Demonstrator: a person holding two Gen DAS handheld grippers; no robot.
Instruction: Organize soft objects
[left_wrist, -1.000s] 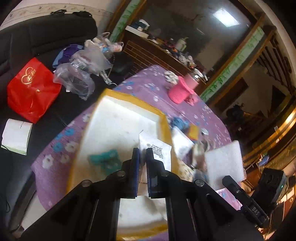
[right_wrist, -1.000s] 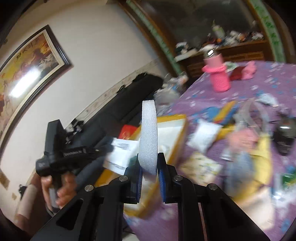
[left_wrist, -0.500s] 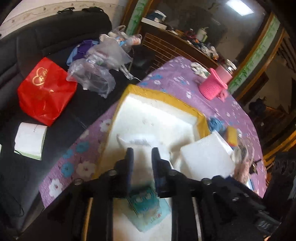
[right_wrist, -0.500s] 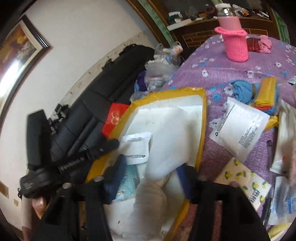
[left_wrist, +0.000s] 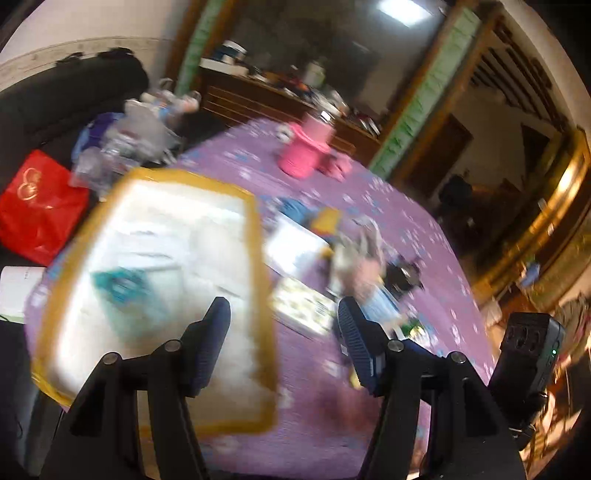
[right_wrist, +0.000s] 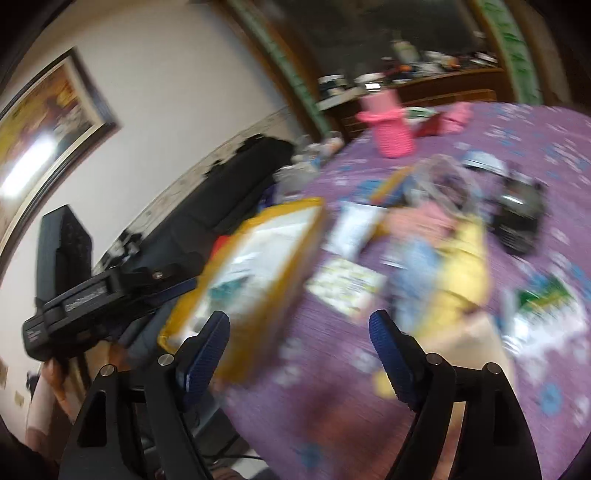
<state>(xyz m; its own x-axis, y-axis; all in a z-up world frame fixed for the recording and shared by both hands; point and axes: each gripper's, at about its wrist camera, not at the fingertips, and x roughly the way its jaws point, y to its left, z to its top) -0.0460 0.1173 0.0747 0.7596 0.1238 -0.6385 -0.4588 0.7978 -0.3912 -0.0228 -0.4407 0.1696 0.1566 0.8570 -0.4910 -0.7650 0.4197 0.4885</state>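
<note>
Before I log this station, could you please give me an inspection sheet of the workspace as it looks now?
Surface: purple floral tablecloth, partly covered.
Job's things: yellow-rimmed white box holding white pieces and a teal packet; soft items heaped beside it.
Clutter: pink sleeved bottle, black device, leaflets.
Grippers: left tool open, empty; right tool open, empty.
Cables: nothing seen.
Surroundings: black sofa, red bag, framed picture, wooden sideboard.

Your left gripper and right gripper were black, angular frames with silver screws; their fingers wore ribbed blue pads. White lettering marked the left one's body, above your bare hand.
</note>
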